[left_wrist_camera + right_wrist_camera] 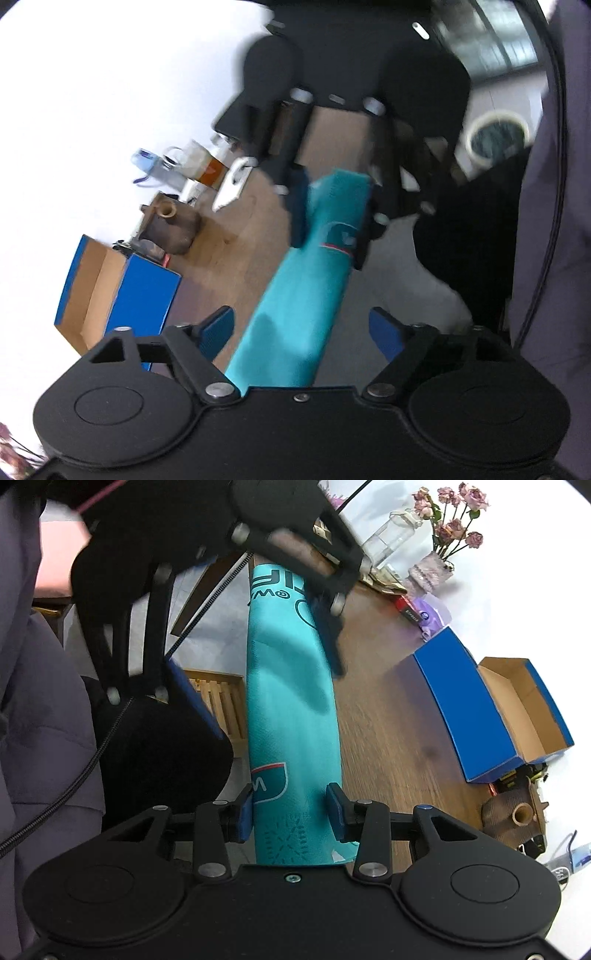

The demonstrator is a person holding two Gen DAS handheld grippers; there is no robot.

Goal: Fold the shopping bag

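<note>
So the teal shopping bag (291, 701) is folded into one long narrow strip, and it runs up the middle of both wrist views, half over the wooden table (388, 709) and half past its edge.

In the right wrist view, the right gripper (290, 812) sits at the bottom center with its blue pads (245, 814) closed in against both edges of the strip, so it has hold of the near end of the bag, right by the printed badge. The same gripper shows up again in the upper middle of the left wrist view, clamped on the far end there.

The left gripper (303, 332) is at the bottom of its own view with its fingers about half spread. The strip passes between them, but the blue pads (218, 332) stand clear of the cloth on both sides, so it isn't gripping anything. That view is pretty blurry.

Off to the side there's an open blue box (491, 709) on the table, and a vase of pink roses (450, 520) in the upper right of the right wrist view.
</note>
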